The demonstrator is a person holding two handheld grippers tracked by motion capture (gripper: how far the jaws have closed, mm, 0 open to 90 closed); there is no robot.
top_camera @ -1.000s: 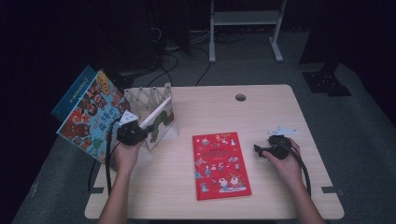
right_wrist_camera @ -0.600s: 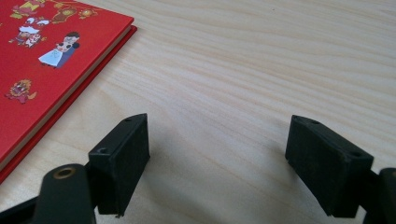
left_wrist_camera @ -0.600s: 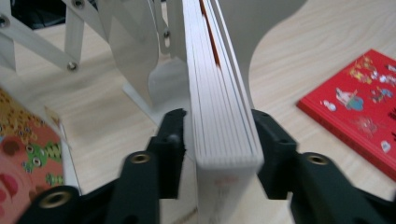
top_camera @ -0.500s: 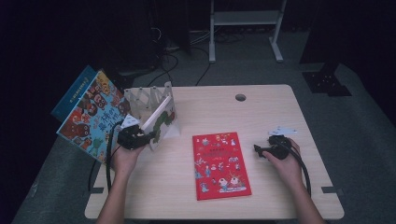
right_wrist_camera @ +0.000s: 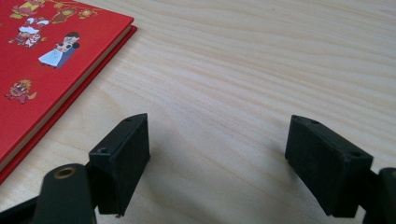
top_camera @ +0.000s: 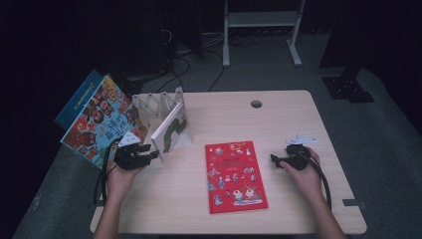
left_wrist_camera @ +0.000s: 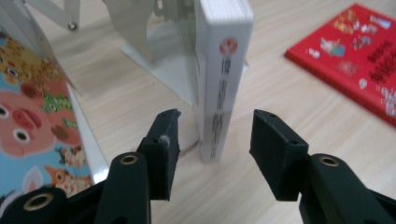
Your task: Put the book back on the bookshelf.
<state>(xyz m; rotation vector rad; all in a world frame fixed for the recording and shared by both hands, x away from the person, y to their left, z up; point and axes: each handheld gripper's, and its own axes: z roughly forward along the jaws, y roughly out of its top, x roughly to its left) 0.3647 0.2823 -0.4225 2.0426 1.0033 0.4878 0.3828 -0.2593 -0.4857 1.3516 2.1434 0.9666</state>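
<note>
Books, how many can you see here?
3: a red book flat mid-table, a white book standing in the rack, a colourful book leaning at the left edge. Another may hide behind it.

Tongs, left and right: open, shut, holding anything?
Left tongs: open, just been opening; the white book stands upright between the pads, not gripped.
Right tongs: open, nothing between them, beside the red book.

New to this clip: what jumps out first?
The red picture book lying flat mid-table grabs the eye first. Next, the white book standing on edge against the white rack at the left, with the left hand-held gripper just in front of its spine, jaws having just opened and apart from it. A colourful animal-cover book leans at the table's left edge.
</note>
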